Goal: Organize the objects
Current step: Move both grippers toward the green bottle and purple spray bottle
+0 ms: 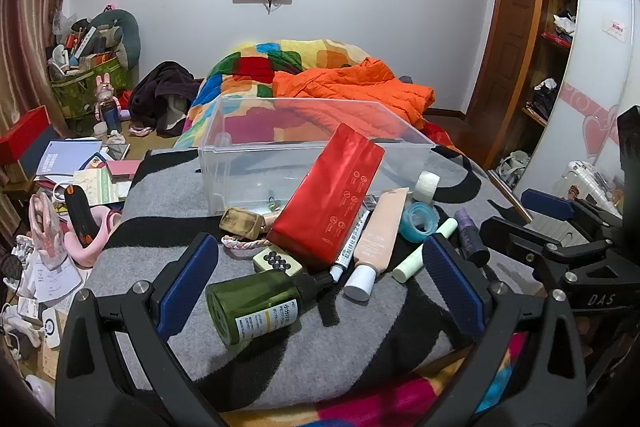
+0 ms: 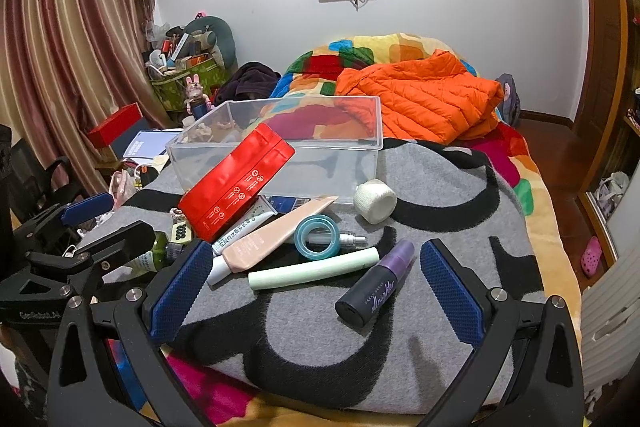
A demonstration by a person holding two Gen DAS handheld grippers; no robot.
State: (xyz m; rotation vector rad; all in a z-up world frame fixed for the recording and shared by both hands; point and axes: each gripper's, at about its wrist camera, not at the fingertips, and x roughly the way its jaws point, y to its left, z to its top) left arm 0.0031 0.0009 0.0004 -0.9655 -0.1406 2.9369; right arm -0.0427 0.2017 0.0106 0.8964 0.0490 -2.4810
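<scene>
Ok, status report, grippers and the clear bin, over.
Left gripper open, right gripper open, both empty. Clear bin nearly empty. Red pouch leans on its front wall, toiletries loose on blanket.

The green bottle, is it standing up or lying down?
Lying down: the green bottle rests on its side on the grey blanket, base toward the camera.

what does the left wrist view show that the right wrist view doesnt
Only the left wrist view: the whole green bottle between the open left gripper, and a braided band.
Only the right wrist view: the purple spray bottle in full between the open right gripper.
Both: clear bin, red pouch, peach tube, tape ring.
</scene>
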